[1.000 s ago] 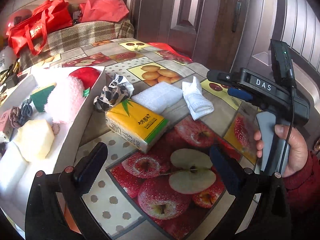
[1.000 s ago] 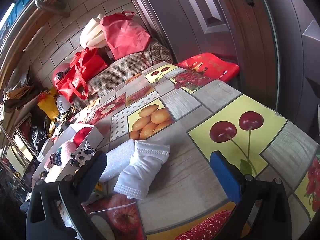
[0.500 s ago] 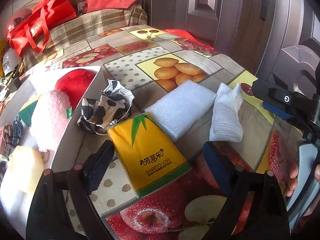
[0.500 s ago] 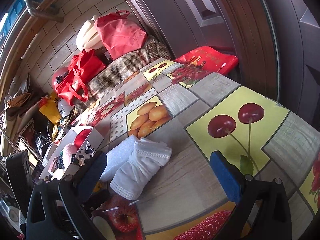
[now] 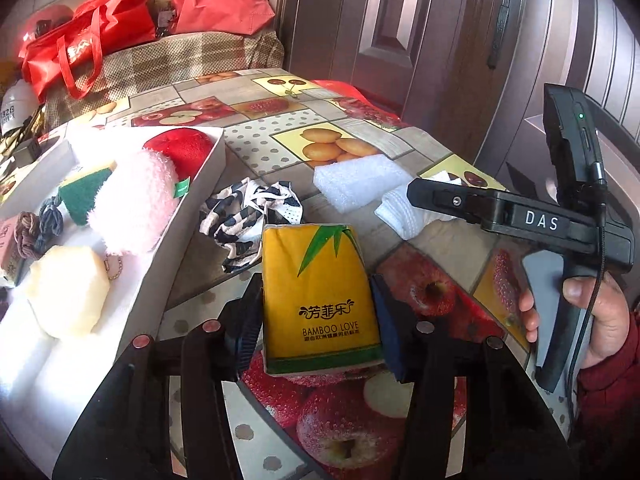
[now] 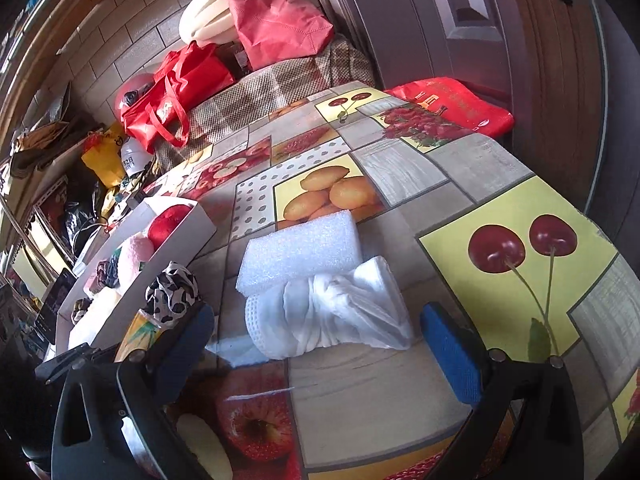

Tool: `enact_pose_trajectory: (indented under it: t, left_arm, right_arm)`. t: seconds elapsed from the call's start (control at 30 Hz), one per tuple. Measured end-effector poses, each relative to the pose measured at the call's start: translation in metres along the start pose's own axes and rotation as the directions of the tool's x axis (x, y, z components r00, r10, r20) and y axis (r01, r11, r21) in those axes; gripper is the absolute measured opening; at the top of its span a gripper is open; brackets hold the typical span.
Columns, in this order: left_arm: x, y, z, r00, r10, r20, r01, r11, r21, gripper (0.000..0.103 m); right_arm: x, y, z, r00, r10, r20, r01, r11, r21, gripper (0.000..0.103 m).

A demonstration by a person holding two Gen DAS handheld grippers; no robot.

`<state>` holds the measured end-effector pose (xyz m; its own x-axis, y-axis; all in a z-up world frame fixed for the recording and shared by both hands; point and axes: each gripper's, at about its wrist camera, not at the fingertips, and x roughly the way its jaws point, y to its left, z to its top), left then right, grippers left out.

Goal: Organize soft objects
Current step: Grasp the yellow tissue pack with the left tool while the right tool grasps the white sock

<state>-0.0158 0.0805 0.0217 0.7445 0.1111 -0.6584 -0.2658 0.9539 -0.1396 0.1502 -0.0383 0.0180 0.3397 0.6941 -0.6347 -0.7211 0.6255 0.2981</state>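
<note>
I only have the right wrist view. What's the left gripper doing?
Observer: The left gripper is shut on the yellow tissue pack.
Operator: What's at the near end of the box?
Observer: In the box, a cream sponge lies there, next to hair ties.
Operator: How does my gripper look from over there?
Observer: The right gripper hangs over the white cloth, not touching it.
</note>
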Motion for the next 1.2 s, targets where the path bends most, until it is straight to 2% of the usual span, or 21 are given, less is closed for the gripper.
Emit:
enact_pose_trajectory:
  t: [0.1,0.23,0.27,0.3,0.37,0.43,0.53,0.63,0.7,0.77,0.9,1.2]
  left_arm:
    - [-0.007,-0.002,-0.001,1.000,0.000,0.028,0.000,1.000,0.013,0.050]
    - [-0.012,-0.006,-0.001,0.999,-0.010,0.053,0.008,0.999,0.039,0.050]
    - [-0.013,-0.007,-0.001,0.998,-0.010,0.059,0.008,0.999,0.042,0.050]
    - [-0.015,-0.006,-0.001,0.998,-0.012,0.067,0.009,0.999,0.044,0.050]
    - [-0.020,-0.007,-0.002,0.996,-0.019,0.091,0.014,0.999,0.047,0.050]
    - [-0.026,-0.008,-0.003,0.992,-0.020,0.123,0.014,0.998,0.055,0.050]
    - [-0.036,-0.011,-0.005,0.986,-0.011,0.169,-0.002,0.997,0.075,0.051]
    - [-0.045,-0.016,-0.009,0.976,-0.001,0.218,-0.021,0.995,0.100,0.051]
    - [-0.053,-0.018,-0.011,0.965,-0.004,0.260,-0.026,0.993,0.112,0.051]
    - [-0.061,-0.020,-0.014,0.954,-0.007,0.301,-0.031,0.992,0.122,0.051]
    - [-0.070,-0.021,-0.019,0.945,-0.001,0.327,-0.049,0.988,0.145,0.051]
    - [-0.080,-0.002,-0.026,0.941,0.027,0.338,-0.062,0.994,0.091,0.051]
  right_arm:
    - [0.015,0.012,0.006,0.992,-0.118,-0.037,0.114,0.988,-0.102,0.103]
    - [0.034,0.019,0.007,0.984,-0.141,-0.107,0.119,0.975,-0.187,0.101]
    - [0.034,0.020,0.006,0.986,-0.130,-0.106,0.108,0.975,-0.196,0.095]
    - [0.032,0.021,0.005,0.988,-0.117,-0.100,0.095,0.975,-0.202,0.073]
    - [0.027,0.023,0.003,0.991,-0.108,-0.084,0.089,0.974,-0.209,0.073]
    - [0.014,0.025,0.000,0.996,-0.087,-0.035,0.078,0.976,-0.202,0.071]
    - [-0.016,0.027,-0.007,0.994,-0.044,0.095,0.062,0.979,-0.195,0.071]
    - [-0.047,0.033,-0.015,0.966,-0.029,0.258,0.082,0.977,-0.198,0.071]
    - [-0.058,0.037,-0.019,0.949,-0.020,0.316,0.087,0.976,-0.199,0.071]
    - [-0.064,0.039,-0.019,0.940,-0.001,0.342,0.068,0.980,-0.185,0.071]
    - [-0.064,0.044,-0.018,0.934,0.011,0.356,0.056,0.983,-0.176,0.071]
    - [-0.063,0.047,-0.018,0.934,0.012,0.356,0.059,0.980,-0.189,0.072]
